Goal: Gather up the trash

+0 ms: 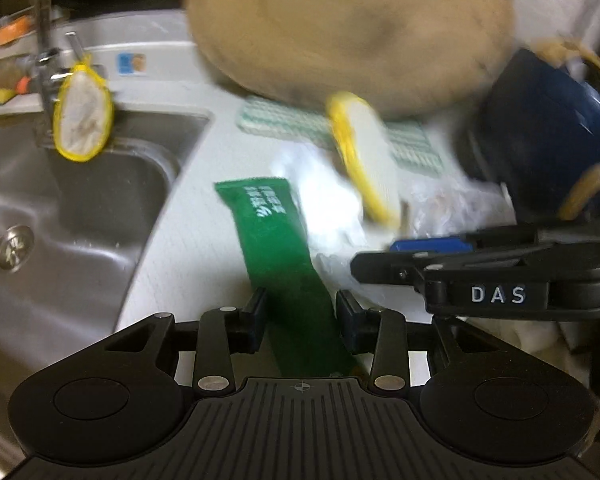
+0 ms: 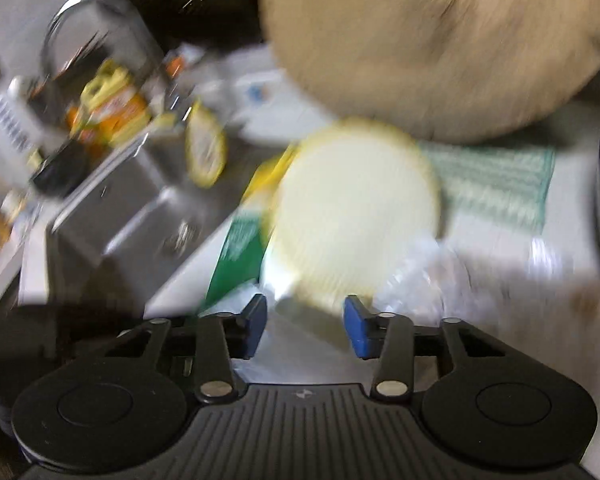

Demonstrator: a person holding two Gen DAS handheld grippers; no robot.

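A green wrapper [image 1: 278, 240] lies on the white counter, running back between the fingers of my left gripper [image 1: 300, 320], whose jaws stand open on either side of it. A yellow-rimmed white lid [image 1: 366, 160] hovers tilted above crumpled white paper [image 1: 328, 200] and clear plastic [image 1: 452, 204]. My right gripper [image 1: 380, 258] comes in from the right beside that pile. In the blurred right wrist view the lid [image 2: 356, 216] fills the space just beyond my right gripper [image 2: 306, 320], whose jaws are open; the green wrapper [image 2: 240, 256] lies to the left.
A steel sink [image 1: 80, 216] with a tap and a second yellow-rimmed lid [image 1: 84, 116] is at the left. A tan wooden board [image 1: 352, 28] leans at the back over a green-striped cloth [image 1: 404, 136]. A dark blue mug [image 1: 548, 140] stands at the right.
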